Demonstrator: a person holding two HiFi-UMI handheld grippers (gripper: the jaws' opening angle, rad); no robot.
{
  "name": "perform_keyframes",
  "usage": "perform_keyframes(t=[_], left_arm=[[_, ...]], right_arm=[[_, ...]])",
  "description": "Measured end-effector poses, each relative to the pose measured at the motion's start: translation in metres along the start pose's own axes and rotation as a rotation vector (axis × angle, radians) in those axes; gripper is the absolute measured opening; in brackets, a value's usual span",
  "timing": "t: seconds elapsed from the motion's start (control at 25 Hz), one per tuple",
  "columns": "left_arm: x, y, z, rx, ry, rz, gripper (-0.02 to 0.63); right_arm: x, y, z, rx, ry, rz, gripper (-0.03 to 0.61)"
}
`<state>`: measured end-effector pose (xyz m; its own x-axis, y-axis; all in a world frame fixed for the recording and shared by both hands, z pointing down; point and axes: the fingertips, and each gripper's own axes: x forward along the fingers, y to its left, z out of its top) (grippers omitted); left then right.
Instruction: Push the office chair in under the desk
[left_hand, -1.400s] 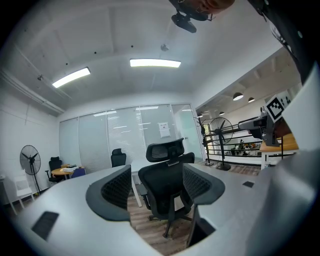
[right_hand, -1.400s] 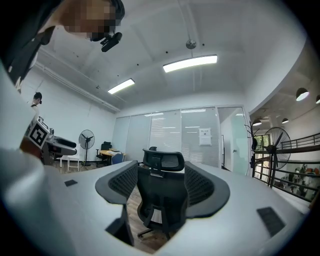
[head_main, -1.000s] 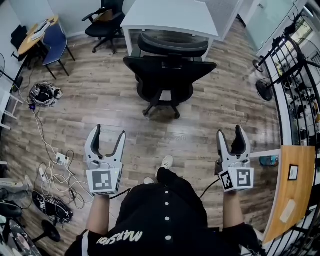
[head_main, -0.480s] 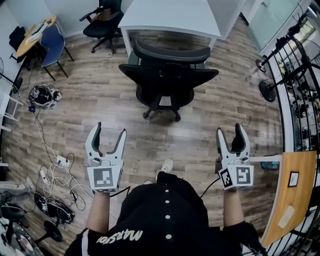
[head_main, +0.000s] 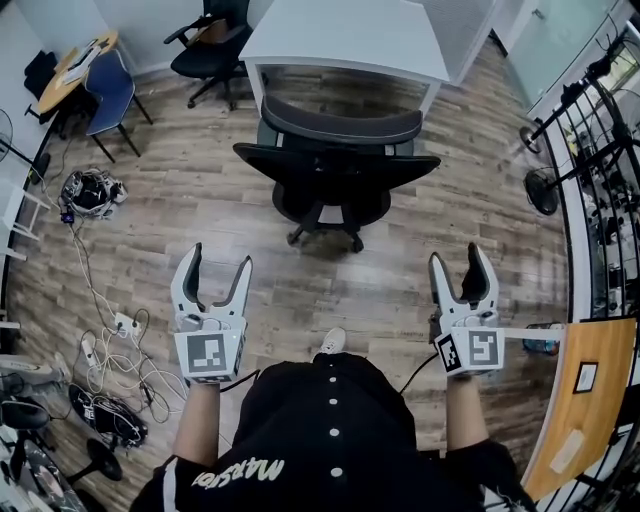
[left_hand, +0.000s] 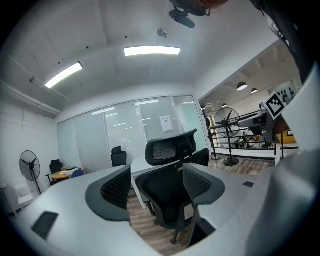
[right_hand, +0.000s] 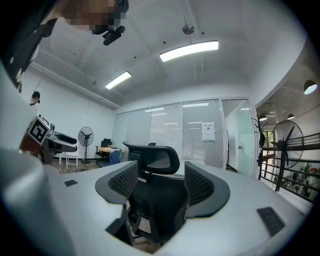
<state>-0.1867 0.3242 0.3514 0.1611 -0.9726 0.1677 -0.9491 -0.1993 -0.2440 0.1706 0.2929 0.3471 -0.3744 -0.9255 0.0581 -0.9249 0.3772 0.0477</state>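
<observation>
Two grippers, my left gripper (head_main: 218, 258) and my right gripper (head_main: 458, 255), have their fingers spread wide and hold nothing. The chair (head_main: 335, 165) stands well ahead of the fingers, its back to me, just in front of the desk (head_main: 345, 35) and not under it yet. I think I should bring both sets of fingers flat onto the chair back, one each side, then push straight and slow so it rolls in without spinning.
</observation>
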Motion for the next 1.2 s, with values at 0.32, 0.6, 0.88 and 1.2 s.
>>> perform_keyframes(t=[0.32, 0.6, 0.88, 1.2], left_arm=[[0.018, -0.011, 0.0, 0.007, 0.007, 0.005, 0.336], [0.05, 0.0, -0.013, 0.064, 0.017, -0.005, 0.339], [0.106, 0.01, -0.049, 0.099, 0.058, -0.022, 0.348], [0.169, 0.02, -0.086, 0.262, 0.143, -0.05, 0.354]], right_arm=[[0.013, -0.023, -0.01, -0.005, 0.025, -0.005, 0.296], [0.048, -0.026, -0.028, -0.08, 0.06, -0.009, 0.299], [0.093, -0.039, -0.067, -0.179, 0.148, -0.057, 0.308], [0.138, -0.054, -0.112, -0.272, 0.267, -0.071, 0.319]])
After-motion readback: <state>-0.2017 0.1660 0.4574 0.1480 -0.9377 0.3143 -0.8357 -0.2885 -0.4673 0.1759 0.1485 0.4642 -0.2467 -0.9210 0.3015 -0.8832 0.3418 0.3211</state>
